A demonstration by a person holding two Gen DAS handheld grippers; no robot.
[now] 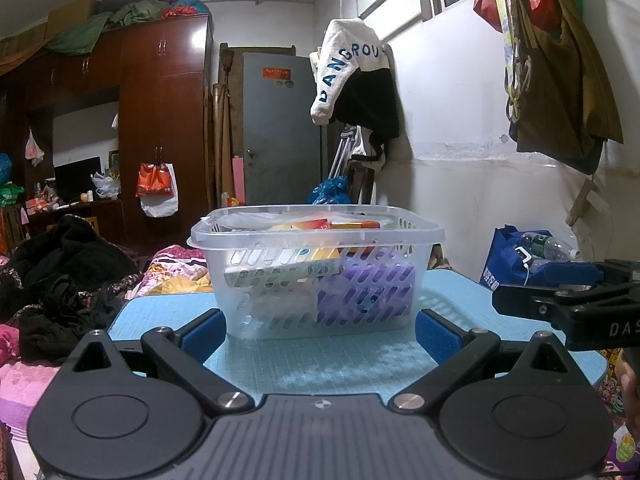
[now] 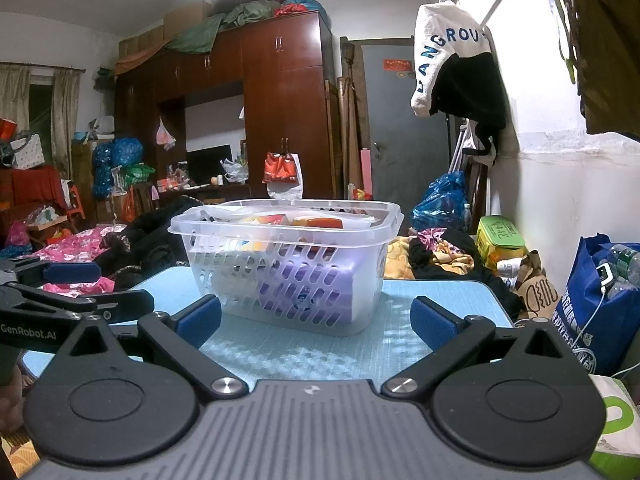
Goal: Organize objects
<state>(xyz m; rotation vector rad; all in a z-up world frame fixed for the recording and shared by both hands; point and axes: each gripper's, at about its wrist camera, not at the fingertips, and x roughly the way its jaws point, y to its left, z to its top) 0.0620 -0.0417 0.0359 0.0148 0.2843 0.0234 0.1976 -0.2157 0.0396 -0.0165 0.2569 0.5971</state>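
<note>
A clear plastic basket (image 1: 240,236) stands on a light blue table (image 1: 320,364). It holds a purple box (image 1: 366,294), a white box (image 1: 272,272) and orange and yellow packets (image 1: 320,225). My left gripper (image 1: 319,336) is open and empty, just in front of the basket. In the right wrist view the same basket (image 2: 208,226) stands on the table (image 2: 432,296), and my right gripper (image 2: 316,320) is open and empty in front of it. Each gripper shows at the edge of the other's view: the right one (image 1: 560,300), the left one (image 2: 60,292).
A bed with black clothes (image 1: 60,280) and pink bedding lies left of the table. A blue bag with bottles (image 1: 520,256) stands to the right by the white wall. A green-lidded tub (image 2: 500,236) and clothes lie behind the table. A wardrobe (image 1: 160,120) and grey door stand far back.
</note>
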